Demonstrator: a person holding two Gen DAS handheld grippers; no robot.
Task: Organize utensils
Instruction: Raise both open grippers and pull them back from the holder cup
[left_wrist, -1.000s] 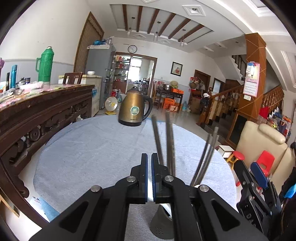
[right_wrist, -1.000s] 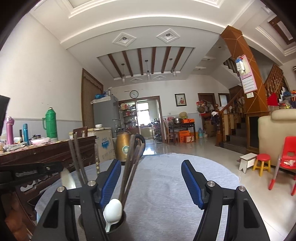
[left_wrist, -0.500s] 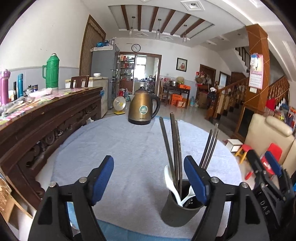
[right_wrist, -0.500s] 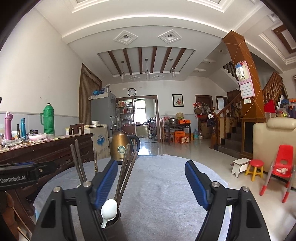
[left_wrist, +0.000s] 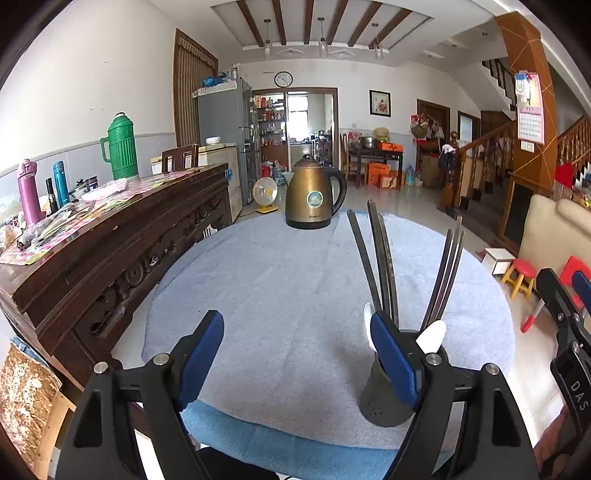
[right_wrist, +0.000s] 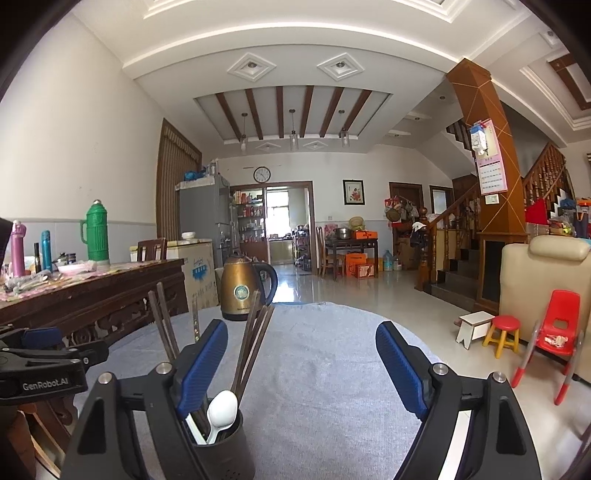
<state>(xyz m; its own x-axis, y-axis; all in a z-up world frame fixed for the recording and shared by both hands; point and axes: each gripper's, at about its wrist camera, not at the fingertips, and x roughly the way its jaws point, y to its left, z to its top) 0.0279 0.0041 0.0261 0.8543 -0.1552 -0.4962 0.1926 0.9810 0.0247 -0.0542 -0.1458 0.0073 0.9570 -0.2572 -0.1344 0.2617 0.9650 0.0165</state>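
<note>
Your left tool (left_wrist: 297, 354) has just spread its jaws apart, nothing between them; your right tool (right_wrist: 301, 363) has been widening too, also empty. At five o'clock in the left view the dark utensil holder (left_wrist: 386, 395) stands on the bench (left_wrist: 280, 288), chopsticks (left_wrist: 376, 266) and white spoons (left_wrist: 430, 334) inside; the kettle (left_wrist: 314, 199) sits at twelve o'clock

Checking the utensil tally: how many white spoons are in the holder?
2. Both stand in the dark holder: one spoon at its left rim, the other spoon toward its right rim. Others may sit hidden inside.
</note>
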